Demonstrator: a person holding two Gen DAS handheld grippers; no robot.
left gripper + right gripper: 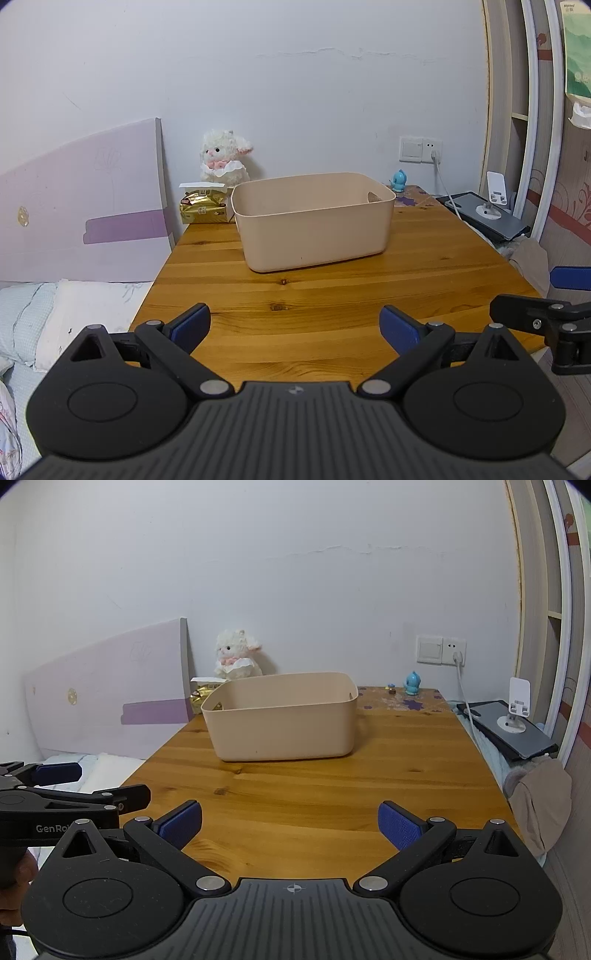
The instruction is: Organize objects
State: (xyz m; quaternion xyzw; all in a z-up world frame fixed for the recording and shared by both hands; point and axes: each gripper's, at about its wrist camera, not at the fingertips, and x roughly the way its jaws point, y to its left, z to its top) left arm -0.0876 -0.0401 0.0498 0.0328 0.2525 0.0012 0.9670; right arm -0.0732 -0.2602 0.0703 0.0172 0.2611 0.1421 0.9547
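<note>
- The beige bin sits toward the far end of the bench, well ahead of both tongs.
- Left tongs and right tongs are spread wide, grasping nothing.
- Behind the bin: plush lamb, gold packet, blue figurine.
- Bare bench lies between.

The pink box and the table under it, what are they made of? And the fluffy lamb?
The pink box looks like matte plastic: smooth walls, rounded corners, moulded handle hole. The table looks like varnished wood, probably pine: joined planks, grain lines, dark knots and a soft shine. The lamb looks like plush fabric, since its white surface is fuzzy; what fills it cannot be seen.
</note>
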